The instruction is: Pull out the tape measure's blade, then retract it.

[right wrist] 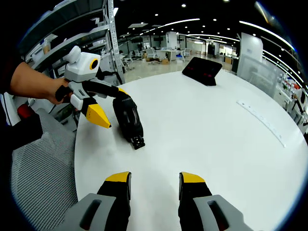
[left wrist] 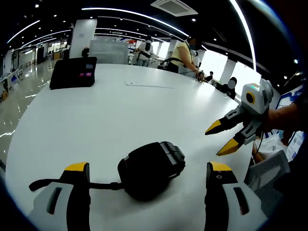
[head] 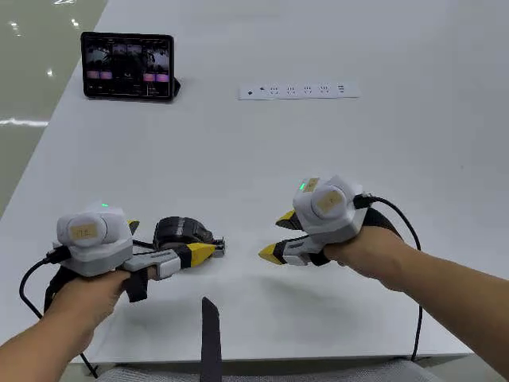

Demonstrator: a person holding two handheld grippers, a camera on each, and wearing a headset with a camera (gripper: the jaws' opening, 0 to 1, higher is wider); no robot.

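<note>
Tape measure [left wrist: 151,168] lies on the white bench [head: 262,159] near its front edge, a black case with the blade not drawn out, and my left gripper [left wrist: 147,169] straddles it with jaws wide open, touching neither side. My right gripper [right wrist: 155,178] hovers near it, jaws apart and holding nothing, tips pointed at the case. Farther back I see a tablet [head: 127,65] and a power strip [head: 299,91].
</note>
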